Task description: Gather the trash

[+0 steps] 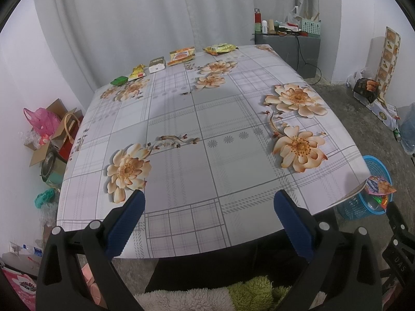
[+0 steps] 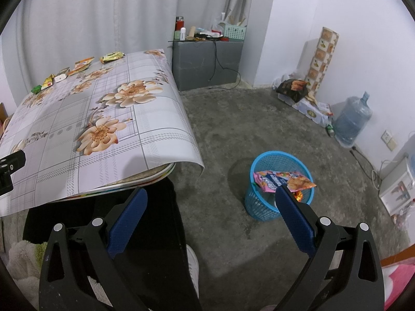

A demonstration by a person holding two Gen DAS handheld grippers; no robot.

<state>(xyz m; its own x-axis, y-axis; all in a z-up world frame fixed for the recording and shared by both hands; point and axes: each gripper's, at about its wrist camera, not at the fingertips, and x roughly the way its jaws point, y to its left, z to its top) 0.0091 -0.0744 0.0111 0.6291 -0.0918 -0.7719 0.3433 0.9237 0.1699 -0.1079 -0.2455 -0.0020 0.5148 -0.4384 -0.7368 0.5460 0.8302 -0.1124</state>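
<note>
Now both wide open, empty: L gripper (image 1: 208, 202), R gripper (image 2: 211, 200).

White curtains (image 1: 155, 13) back a floral-clothed table (image 1: 220, 129) on rough concrete floor (image 2: 259, 134).

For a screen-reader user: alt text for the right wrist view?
Open right gripper hangs above a concrete floor, near a blue plastic mesh basket holding a pink snack wrapper. At left, a table with floral tablecloth carries five wrappers along its far edge.
</note>
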